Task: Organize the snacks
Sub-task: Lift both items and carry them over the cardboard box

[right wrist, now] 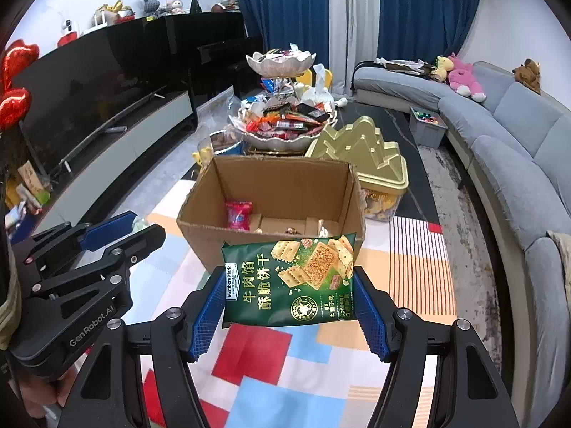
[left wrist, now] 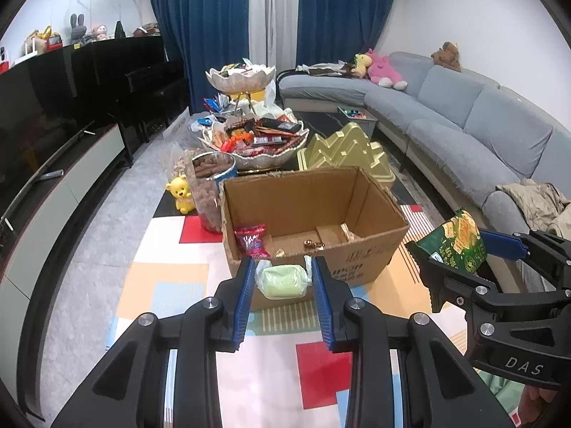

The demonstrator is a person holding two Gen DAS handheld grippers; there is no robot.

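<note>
Two handheld grippers hold snacks above a patterned rug (right wrist: 257, 353), short of an open cardboard box (left wrist: 360, 207). The left gripper (left wrist: 283, 278) has its blue fingers drawn narrow on a small pale-green wrapped snack (left wrist: 283, 280), soft and pillow-shaped in clear film, at 12 o'clock in the left wrist view. The right gripper (right wrist: 287, 285) has its fingers set wider, pressing the two side edges of a dark green cracker packet (right wrist: 289, 281), printed with golden square crackers and yellow lettering. Inside the box lie a red wrapped sweet (right wrist: 238, 214) at its left wall and small gold-wrapped pieces (left wrist: 310, 245). Beyond, at 12 o'clock, tiered bowls (right wrist: 282, 142) brim with snacks.
</note>
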